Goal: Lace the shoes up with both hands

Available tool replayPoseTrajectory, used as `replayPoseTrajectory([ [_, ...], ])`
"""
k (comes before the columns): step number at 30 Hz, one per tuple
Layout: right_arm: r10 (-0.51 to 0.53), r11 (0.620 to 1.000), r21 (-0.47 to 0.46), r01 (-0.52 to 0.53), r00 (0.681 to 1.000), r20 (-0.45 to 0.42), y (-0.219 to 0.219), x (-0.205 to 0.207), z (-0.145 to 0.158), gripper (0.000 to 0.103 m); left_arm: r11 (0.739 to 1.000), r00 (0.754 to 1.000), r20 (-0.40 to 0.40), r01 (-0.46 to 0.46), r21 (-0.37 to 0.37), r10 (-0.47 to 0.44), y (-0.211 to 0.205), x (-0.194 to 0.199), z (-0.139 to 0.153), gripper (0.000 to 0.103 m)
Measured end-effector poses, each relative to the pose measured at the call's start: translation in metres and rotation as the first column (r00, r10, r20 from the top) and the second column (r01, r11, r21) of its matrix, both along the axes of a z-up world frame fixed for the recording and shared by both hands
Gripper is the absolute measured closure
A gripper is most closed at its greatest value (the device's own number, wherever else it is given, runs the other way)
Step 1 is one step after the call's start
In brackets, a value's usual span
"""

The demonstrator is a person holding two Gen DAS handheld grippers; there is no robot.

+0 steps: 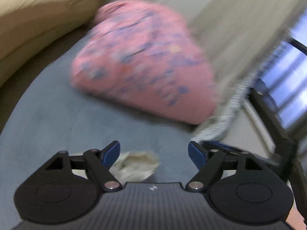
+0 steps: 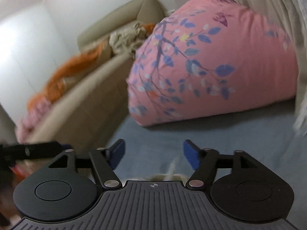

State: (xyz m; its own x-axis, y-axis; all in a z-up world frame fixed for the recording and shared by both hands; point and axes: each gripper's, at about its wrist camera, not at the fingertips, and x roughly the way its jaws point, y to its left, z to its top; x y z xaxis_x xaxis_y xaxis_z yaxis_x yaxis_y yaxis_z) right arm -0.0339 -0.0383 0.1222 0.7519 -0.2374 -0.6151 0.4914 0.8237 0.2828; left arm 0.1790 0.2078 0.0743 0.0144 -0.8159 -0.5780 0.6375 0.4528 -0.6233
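Note:
In the left wrist view, my left gripper [image 1: 153, 151] hovers open over a blue-grey sheet [image 1: 57, 115], its blue pads [image 1: 112, 154] wide apart with nothing between them. A cream-white thing [image 1: 136, 164], blurred and apparently the shoe, lies just under the left finger. My right gripper [image 2: 153, 149] is also open and empty. At its base peeks the cream shoe [image 2: 167, 177], with a pale strand [image 2: 171, 167], perhaps a lace, rising from it. The left gripper's black finger [image 2: 38, 150] reaches in from the left edge of the right wrist view.
A big pink pillow [image 2: 220, 57] with blue leaves lies ahead on the sheet [image 2: 211, 138]. A beige sofa [image 2: 119, 28] with orange cloth [image 2: 76, 65] stands to the left. A fringed pale blanket [image 1: 230, 105] and a dark metal frame [image 1: 272, 115] are at the right.

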Motion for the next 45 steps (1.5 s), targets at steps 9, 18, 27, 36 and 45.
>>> replayPoseTrajectory([
  [9, 0.066, 0.981, -0.158, -0.114, 0.957, -0.281, -0.003, 0.032, -0.066, 0.009, 0.952, 0.922, -0.359, -0.032, 0.305, 0.146, 0.014, 0.025, -0.128, 0.030],
  [18, 0.116, 0.992, -0.016, -0.128, 0.943, -0.311, -0.067, 0.124, -0.150, 0.009, 0.971, 0.891, -0.422, -0.072, 0.229, 0.166, -0.011, 0.032, -0.155, 0.030],
  [27, 0.326, 0.829, 0.499, -0.251, 0.943, -0.066, -0.064, 0.094, -0.200, 0.006, 0.998, 0.994, -0.105, 0.016, 0.059, -0.010, -0.033, 0.043, -0.118, 0.045],
  [36, 0.390, 0.823, 0.469, -0.320, 0.919, -0.059, -0.028, 0.062, -0.160, 0.005, 0.987, 0.994, 0.110, 0.011, 0.159, -0.029, -0.062, 0.071, -0.065, 0.023],
  [45, 0.504, 0.777, -0.151, -0.611, 0.747, -0.433, 0.014, 0.079, -0.107, 0.006, 0.963, 0.972, -0.210, -0.048, 0.264, 0.106, -0.016, 0.048, -0.128, 0.026],
])
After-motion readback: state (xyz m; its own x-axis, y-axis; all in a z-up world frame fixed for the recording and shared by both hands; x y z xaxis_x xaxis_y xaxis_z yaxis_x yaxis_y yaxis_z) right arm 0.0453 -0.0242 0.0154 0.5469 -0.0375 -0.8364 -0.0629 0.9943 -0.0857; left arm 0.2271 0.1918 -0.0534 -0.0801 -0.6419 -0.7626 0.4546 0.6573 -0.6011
